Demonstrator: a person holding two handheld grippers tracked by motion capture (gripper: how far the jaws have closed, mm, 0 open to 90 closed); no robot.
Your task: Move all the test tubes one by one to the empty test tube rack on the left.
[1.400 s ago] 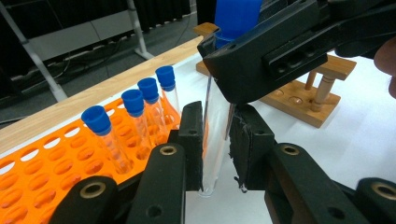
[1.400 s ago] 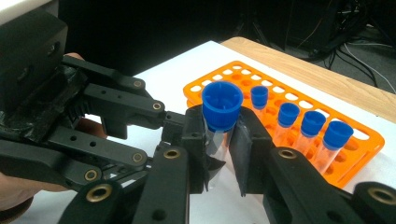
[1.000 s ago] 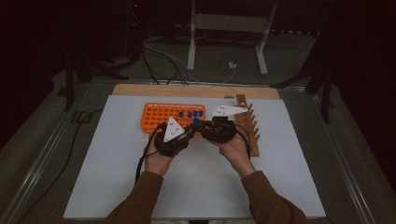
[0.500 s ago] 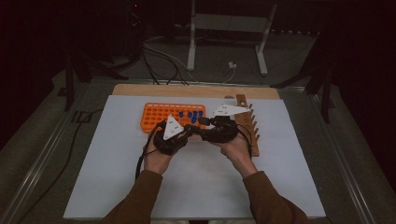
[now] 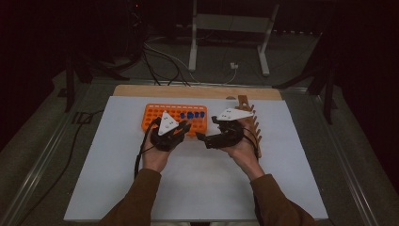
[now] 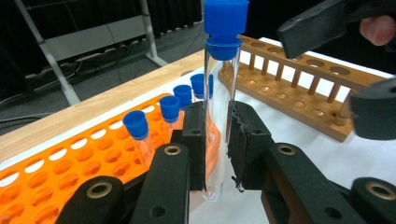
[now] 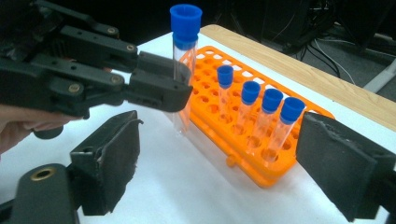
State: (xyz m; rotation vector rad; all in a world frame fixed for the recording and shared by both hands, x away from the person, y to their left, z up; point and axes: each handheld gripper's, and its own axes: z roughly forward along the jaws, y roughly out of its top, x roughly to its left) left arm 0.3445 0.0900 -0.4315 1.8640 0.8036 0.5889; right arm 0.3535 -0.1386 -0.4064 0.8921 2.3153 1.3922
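Left gripper (image 6: 217, 144) clamped capped tube (image 6: 219, 93), upright, beside orange rack (image 6: 70, 163). Right gripper (image 7: 219, 163) jaws just opened wide, nothing between; tube lay ahead, toward its left jaw.

Orange rack (image 5: 155, 115); blue caps (image 7: 252, 92); clear tube (image 6: 219, 98); black tools.

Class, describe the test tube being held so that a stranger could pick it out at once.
Start at the orange rack on the white table. Just beside it, the left tongs are shut on an upright clear test tube. Unlike the four blue-capped tubes seated in the rack, it is outside the rack.
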